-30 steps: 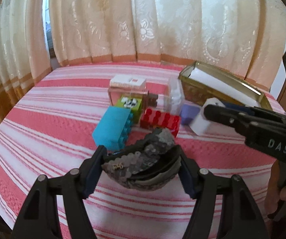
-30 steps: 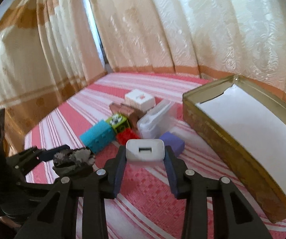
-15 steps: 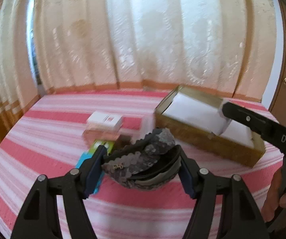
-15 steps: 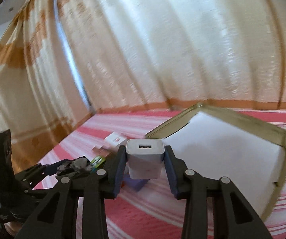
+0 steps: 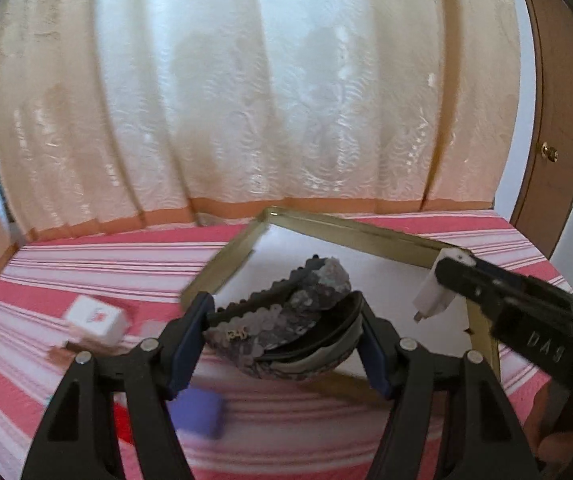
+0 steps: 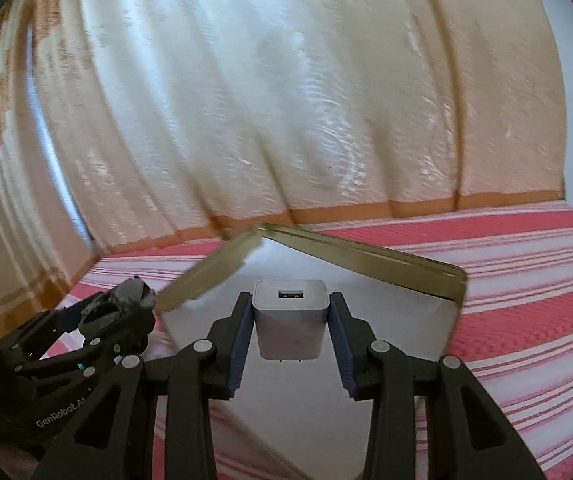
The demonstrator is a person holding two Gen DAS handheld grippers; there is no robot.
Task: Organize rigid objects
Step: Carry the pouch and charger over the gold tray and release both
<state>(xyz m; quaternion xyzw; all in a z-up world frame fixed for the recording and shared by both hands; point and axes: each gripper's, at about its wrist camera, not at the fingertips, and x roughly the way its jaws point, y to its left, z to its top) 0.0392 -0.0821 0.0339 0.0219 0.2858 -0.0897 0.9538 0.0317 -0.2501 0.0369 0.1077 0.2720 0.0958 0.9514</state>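
Over the gold-rimmed box (image 6: pixel 370 254) on the striped bedspread (image 6: pixel 526 280), both grippers carry cargo for dropping in: the left gripper (image 5: pixel 286 332) clamps a sequined pouch (image 5: pixel 282 320) at moderate spread, the right gripper (image 6: pixel 290 324) pinches a white USB charger (image 6: pixel 289 322) narrowly.
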